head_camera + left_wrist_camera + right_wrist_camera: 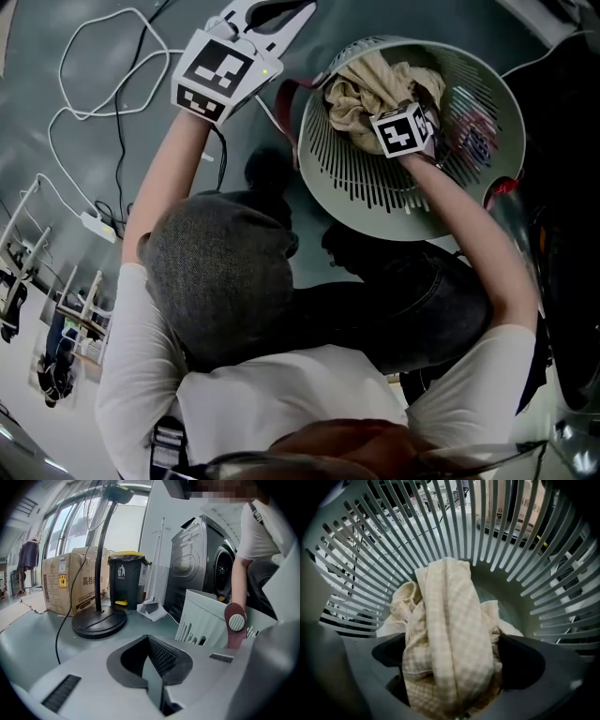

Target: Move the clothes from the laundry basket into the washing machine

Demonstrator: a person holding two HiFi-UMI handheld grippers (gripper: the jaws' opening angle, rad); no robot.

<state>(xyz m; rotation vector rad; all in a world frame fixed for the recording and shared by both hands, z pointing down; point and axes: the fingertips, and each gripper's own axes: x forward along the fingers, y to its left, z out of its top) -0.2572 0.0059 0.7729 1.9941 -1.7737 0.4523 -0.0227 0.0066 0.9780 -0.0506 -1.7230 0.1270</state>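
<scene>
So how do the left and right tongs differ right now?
The left tongs are shut, nothing between them; the right tongs stand wide open with a beige checked cloth between them. The left tongs are outside the basket, beside it; the right tongs point down into it. Both share the same grey build.

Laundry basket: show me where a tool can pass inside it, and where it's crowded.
Free: the slatted wall of the laundry basket nearest the person, beside the beige checked cloth. Crowded: the far side, where that cloth lies heaped between the open jaws of the right tool.
</scene>
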